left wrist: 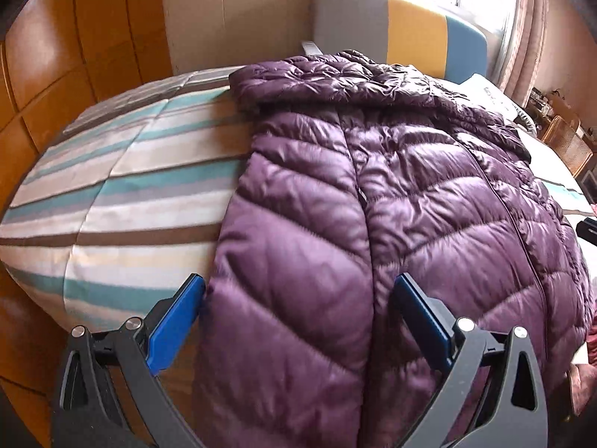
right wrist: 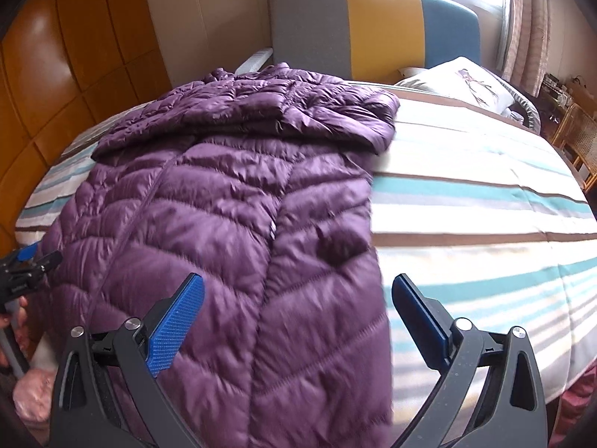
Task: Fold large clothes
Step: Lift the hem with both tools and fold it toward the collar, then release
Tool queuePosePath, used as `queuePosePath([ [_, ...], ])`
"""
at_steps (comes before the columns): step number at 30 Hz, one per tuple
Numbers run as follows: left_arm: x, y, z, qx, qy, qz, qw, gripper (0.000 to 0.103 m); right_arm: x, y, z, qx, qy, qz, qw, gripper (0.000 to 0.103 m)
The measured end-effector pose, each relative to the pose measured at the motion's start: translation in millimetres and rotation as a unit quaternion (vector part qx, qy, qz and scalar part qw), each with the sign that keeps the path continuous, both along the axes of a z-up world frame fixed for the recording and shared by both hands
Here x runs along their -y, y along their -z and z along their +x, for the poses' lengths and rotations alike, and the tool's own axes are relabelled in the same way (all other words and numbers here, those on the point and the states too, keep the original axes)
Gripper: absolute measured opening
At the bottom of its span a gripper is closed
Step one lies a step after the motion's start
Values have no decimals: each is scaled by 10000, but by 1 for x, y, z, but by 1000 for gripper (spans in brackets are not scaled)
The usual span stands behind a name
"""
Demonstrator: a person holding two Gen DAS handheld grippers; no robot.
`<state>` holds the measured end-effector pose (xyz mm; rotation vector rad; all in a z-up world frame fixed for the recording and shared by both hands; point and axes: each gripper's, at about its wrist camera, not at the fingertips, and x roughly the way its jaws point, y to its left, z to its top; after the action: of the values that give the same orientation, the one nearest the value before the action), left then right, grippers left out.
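Purple quilted down jacket point(left wrist: 391, 205) spread flat along striped bed point(left wrist: 123, 171), hem nearest, ready for folding; left gripper point(left wrist: 298, 298) spread wide at its left edge. Right wrist view: right gripper point(right wrist: 298, 298) likewise spread (holding nothing), straddling the opposite edge.

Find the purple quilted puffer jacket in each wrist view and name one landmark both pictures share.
Left wrist view: the purple quilted puffer jacket fills the centre and right, hood at the far end.
Right wrist view: the jacket fills the centre and left.
Shared landmark: the grey, yellow and blue headboard beyond the hood.
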<state>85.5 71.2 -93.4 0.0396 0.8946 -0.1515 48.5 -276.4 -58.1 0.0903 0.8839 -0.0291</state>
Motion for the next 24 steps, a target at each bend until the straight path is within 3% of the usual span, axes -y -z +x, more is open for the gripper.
queuePosePath([
  [2, -4, 1, -6, -35, 79, -79, 9999, 88, 5, 3, -8, -61, 27, 34, 10000, 86],
  [7, -11, 3, -15, -152, 175, -230, 9995, 79, 22, 10, -27, -249, 124, 349, 9990, 81],
  [9, -13, 4, -17, -195, 208, -257, 9993, 75, 27, 13, -34, -311, 121, 390, 9987, 74],
  [20, -20, 9, -38, -413, 499, -286, 9975, 62, 28, 30, -56, -686, 3, 584, 9959, 68],
  [22, -20, 10, -40, -439, 528, -306, 9972, 60, 27, 32, -58, -698, -32, 600, 9957, 63],
  [24, -18, 10, -41, -436, 568, -278, 9970, 53, 23, 32, -58, -675, -149, 578, 9959, 50],
])
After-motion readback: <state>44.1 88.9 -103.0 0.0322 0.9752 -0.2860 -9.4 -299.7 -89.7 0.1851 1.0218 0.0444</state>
